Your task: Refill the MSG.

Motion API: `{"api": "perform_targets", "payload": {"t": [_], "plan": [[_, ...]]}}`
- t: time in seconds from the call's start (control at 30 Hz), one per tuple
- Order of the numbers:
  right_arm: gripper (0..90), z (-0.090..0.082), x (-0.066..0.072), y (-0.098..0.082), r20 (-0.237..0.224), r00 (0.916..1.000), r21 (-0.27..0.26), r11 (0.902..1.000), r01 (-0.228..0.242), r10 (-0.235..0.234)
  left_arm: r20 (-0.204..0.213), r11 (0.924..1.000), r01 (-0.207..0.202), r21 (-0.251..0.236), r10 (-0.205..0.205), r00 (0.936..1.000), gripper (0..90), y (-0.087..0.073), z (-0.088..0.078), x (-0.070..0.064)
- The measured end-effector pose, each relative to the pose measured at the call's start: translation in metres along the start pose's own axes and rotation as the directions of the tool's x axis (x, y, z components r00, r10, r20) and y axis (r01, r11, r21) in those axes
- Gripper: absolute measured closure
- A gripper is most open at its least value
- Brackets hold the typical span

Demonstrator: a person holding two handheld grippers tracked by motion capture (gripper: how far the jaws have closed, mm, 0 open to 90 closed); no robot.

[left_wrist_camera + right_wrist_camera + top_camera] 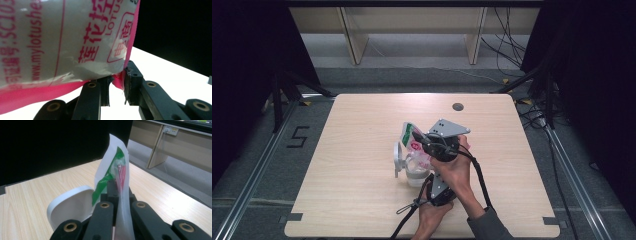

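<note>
A clear plastic bag (pixel 411 136) with pink and green print stands upright over a white container (pixel 414 176) whose round lid (pixel 397 159) hangs open to the left. My right gripper (pixel 419 143), under its grey plate, is shut on the bag's upper part (pixel 117 167), which rises between its jaws (pixel 117 192). From the near side my left gripper (pixel 427 169) is shut on the bag's pink bottom edge (pixel 118 80), pinched between its jaws (pixel 117 86). The white lid (pixel 71 206) sits just left of the right gripper's jaws.
The wooden table (pixel 357 125) has a dark grommet hole (pixel 457 106) near its far edge. Wooden shelf legs (pixel 354 42) stand on the floor beyond. Cables (pixel 512 50) lie at the back right, and dark stands flank both sides of the table.
</note>
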State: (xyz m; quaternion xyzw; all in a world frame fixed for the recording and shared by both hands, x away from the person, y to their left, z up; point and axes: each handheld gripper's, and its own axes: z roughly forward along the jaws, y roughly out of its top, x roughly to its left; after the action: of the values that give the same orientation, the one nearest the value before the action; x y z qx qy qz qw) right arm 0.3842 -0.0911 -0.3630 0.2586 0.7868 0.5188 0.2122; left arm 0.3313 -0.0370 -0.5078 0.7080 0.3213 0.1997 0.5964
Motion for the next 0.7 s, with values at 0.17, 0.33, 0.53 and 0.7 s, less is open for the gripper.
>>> {"api": "perform_targets", "payload": {"t": [0.17,0.33,0.53,0.7], "plan": [[90.0,-0.0005,-0.0001,0.0003,-0.001,1.0,-0.012,0.9999,-0.004,0.004,0.005,1.0,0.005,-0.007,-0.005,1.0,76.2,0.0002,-0.0004,-0.0003],[90.0,0.0007,-0.0026,-0.0002,-0.001,0.9999,-0.02,0.9997,0.012,-0.012,0.005,1.0,-0.002,0.0,0.002,1.0,76.1,-0.0006,-0.0005,0.0005],[90.0,0.0005,0.0,-0.0004,-0.013,0.9997,-0.014,0.9997,-0.02,0.019,0.0,1.0,-0.001,0.002,0.001,1.0,76.0,-0.0003,-0.0004,0.0003],[90.0,-0.0002,0.0001,0.0003,0.002,1.0,-0.018,0.9998,0.0,0.0,-0.003,1.0,0.001,-0.001,-0.001,1.0,76.0,-0.0003,-0.0005,-0.0003]]}}
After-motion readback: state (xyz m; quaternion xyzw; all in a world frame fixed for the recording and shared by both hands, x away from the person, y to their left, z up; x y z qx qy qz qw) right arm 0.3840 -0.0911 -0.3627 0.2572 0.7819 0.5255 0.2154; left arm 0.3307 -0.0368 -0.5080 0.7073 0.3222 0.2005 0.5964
